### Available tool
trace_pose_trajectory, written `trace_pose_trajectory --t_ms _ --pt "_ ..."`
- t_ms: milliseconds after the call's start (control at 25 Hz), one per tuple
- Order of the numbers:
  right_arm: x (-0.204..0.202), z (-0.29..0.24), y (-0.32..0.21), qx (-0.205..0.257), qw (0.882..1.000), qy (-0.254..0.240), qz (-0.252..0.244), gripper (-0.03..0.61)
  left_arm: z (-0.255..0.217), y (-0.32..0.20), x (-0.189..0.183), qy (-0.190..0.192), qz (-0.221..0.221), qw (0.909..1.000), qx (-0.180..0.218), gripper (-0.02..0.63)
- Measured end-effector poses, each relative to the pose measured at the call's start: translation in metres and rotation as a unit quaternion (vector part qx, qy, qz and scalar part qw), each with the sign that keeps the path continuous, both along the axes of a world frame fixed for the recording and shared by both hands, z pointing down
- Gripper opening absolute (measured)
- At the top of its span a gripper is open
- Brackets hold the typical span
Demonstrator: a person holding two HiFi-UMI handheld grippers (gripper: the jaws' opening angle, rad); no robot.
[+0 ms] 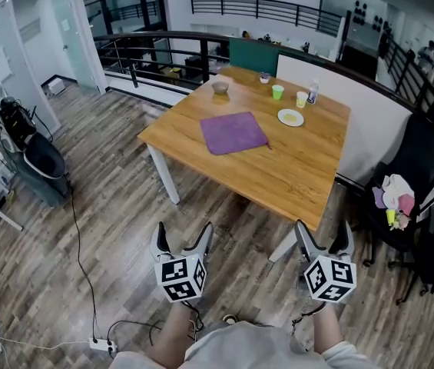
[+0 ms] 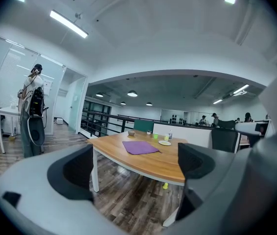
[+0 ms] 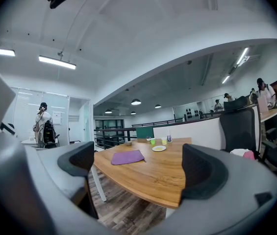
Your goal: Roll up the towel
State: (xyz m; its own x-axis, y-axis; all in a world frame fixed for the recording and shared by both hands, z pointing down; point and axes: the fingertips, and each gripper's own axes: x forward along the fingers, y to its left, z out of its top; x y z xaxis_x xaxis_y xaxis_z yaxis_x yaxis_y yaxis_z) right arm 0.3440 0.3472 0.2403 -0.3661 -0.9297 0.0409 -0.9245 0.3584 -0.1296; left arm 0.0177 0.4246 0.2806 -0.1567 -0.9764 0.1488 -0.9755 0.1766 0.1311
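While the towel [image 1: 233,132] is lying flat well ahead on the table [image 1: 301,175], we're holding both grippers [image 1: 183,244] [image 1: 324,241] wide and empty, left slightly nearer.

Bright, flat office light and loads of fisheye

Most of the light comes from ceiling strips [image 2: 68,23] up above and ahead of the left gripper [image 2: 136,168], blown out to pure white, plus round downlights [image 3: 136,102] further off beyond the right gripper [image 3: 138,168]. Shadows are pretty soft, just a faint one under the table [image 1: 293,167] out in front of both tools. Both gripper views have black corners and the ceiling bends hard near the edges; in the head view the railing [image 1: 255,6] curves too. The jaws right at each lens look soft and out of focus, while the room past them is reasonably sharp.
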Motion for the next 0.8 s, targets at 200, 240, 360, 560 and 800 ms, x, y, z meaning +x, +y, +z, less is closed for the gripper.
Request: trace_pose_trajectory --t_ms 200,240,360,560,800 --pt "-0.004 0.012 0.001 -0.017 1.000 0.006 0.010 0.554 0.010 0.000 -0.018 0.003 -0.007 0.9999 -0.007 0.529" --pt "-0.004 0.016 0.001 -0.023 1.000 0.009 0.011 0.554 0.012 0.000 -0.020 0.005 -0.009 0.9999 -0.009 0.529" --pt "-0.004 0.025 -0.007 -0.040 0.999 0.018 0.015 0.548 0.018 -0.004 -0.023 0.010 -0.009 0.9998 -0.015 0.529" --pt "-0.011 0.033 -0.034 -0.047 0.999 0.016 0.012 0.541 0.029 -0.022 -0.028 0.008 -0.016 0.9995 -0.026 0.529" --pt "-0.026 0.040 -0.094 -0.058 0.998 0.013 -0.013 0.540 0.038 -0.062 -0.031 0.015 -0.030 0.9987 -0.038 0.529"
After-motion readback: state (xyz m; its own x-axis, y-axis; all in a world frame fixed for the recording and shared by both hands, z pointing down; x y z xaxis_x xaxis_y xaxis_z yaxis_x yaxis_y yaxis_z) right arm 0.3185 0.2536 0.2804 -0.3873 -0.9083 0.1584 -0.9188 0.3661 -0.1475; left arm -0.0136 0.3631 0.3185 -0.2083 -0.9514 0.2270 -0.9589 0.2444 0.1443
